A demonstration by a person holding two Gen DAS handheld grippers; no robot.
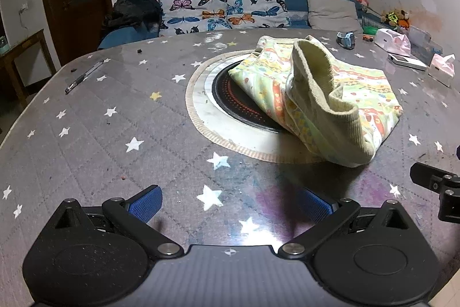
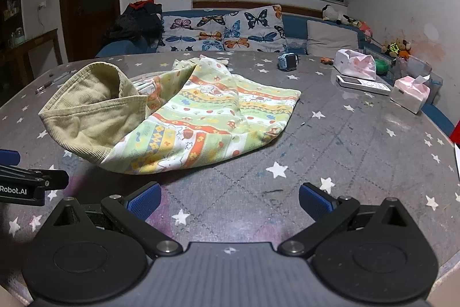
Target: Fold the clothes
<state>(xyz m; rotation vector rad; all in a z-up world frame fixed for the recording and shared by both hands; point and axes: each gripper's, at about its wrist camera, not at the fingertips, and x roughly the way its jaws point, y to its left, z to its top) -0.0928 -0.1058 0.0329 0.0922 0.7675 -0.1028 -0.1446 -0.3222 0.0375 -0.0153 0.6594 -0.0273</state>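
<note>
1. On the grey star-printed quilted table cover [image 2: 345, 151], the small striped cartoon-print garment with the beige ribbed corduroy band [image 2: 201, 117] lies crumpled, and that garment is your landmark for everything here.

2. Its near end sits just ahead of both tools; part of it drapes over the round black hotplate set in the table [image 1: 238, 99], on the hotplate's right half as the left camera sees it.

3. Your left gripper [image 1: 230, 203] is spread wide, blue pads well apart, nothing between them. From it, the garment [image 1: 316, 99] lies ahead and off to the right.

4. Your right gripper [image 2: 228, 200] is just as wide and just as empty. From it, the garment lies ahead and to the left, its near printed edge close to the left pad.

5. So the garment sits between your two tools, and they flank its near edge. The left tool shows at the right camera's left margin, beside the corduroy band.

6. The long axis, as I read it, runs from the corduroy band on the left out to the flat printed end on the right and farther away.

7. My call: the left tool is nearer the upturned corduroy band [image 1: 325, 94], the right nearer the printed cloth. The band stands open and bunched, so it wants flattening before any fold.
</note>
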